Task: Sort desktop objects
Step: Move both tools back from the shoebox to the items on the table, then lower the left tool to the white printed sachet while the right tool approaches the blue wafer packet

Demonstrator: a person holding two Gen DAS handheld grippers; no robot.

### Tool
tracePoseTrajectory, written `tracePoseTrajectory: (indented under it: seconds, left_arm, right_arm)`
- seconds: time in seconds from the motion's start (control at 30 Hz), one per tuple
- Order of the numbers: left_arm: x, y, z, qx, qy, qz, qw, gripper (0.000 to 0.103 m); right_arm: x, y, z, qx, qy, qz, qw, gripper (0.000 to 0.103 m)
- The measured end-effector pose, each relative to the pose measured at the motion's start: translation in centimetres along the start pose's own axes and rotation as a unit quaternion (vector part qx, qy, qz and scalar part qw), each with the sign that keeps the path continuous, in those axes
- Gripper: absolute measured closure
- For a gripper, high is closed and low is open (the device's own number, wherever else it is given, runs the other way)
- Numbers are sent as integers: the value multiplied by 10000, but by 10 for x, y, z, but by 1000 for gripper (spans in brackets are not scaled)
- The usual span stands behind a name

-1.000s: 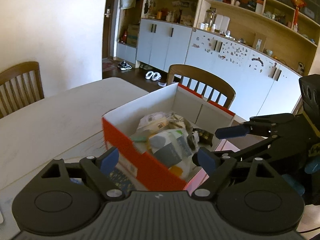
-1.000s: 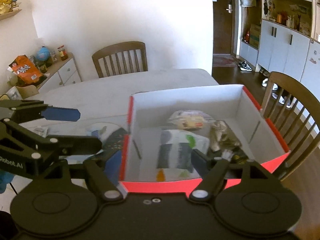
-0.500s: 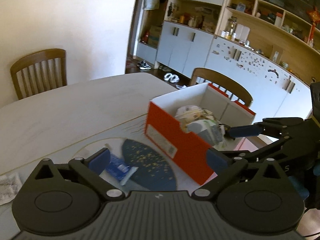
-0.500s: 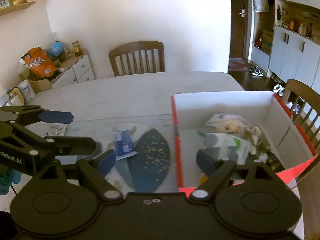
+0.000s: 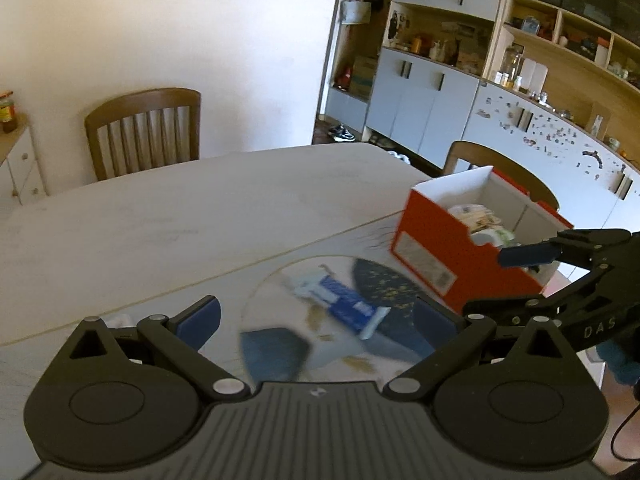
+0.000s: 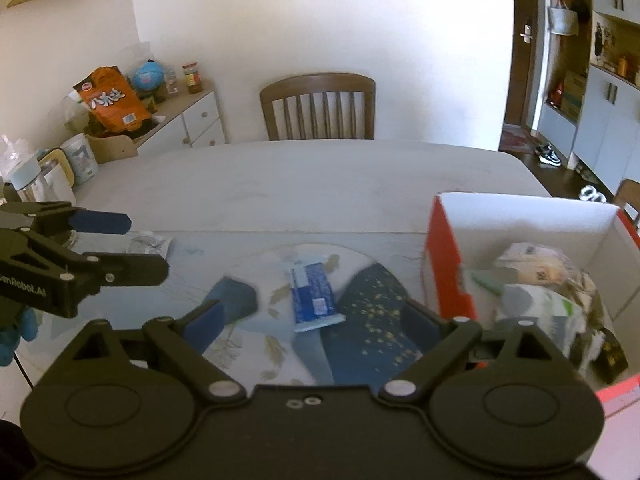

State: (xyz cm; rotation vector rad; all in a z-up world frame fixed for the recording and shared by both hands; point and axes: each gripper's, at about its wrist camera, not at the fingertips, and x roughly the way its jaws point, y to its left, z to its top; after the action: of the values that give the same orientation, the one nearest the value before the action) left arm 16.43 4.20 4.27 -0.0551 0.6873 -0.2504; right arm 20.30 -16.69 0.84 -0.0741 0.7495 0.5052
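Both spread wide and empty, left tool (image 5: 316, 316) and right tool (image 6: 312, 320) over blue packet (image 6: 314, 298) on worktop (image 6: 304, 176), box (image 6: 446, 268) beside, probably lining up next pick, right jaws just opening.

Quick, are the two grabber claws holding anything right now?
Left gripper: open, holding nothing; its jaws have just been opening.
Right gripper: open, holding nothing; its jaws have just been opening.
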Motion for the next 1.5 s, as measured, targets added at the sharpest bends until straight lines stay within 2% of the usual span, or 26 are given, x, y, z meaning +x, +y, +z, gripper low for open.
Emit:
tracePoseTrajectory:
  seconds: [0.37, 0.93, 1.17, 1.37, 1.5]
  left_arm:
    - [3, 60, -17, 1, 40, 126, 9999, 0]
    - [21, 137, -40, 299, 84, 355, 9989, 0]
    - [37, 161, -42, 669, 125, 315, 9972, 0]
    - [61, 173, -46, 1105, 407, 322, 9925, 0]
    - [71, 182, -48, 1187, 474, 229, 9915, 0]
  right_arm:
    - [36, 19, 1, -135, 130, -8, 9998, 7]
    - [79, 31, 0, -257, 412, -69, 9988, 8]
    - [93, 31, 1, -298, 519, -102, 9982, 8]
    - [108, 29, -1, -313, 697, -206, 9969, 8]
    - [116, 26, 1, -343, 737, -204, 9965, 9]
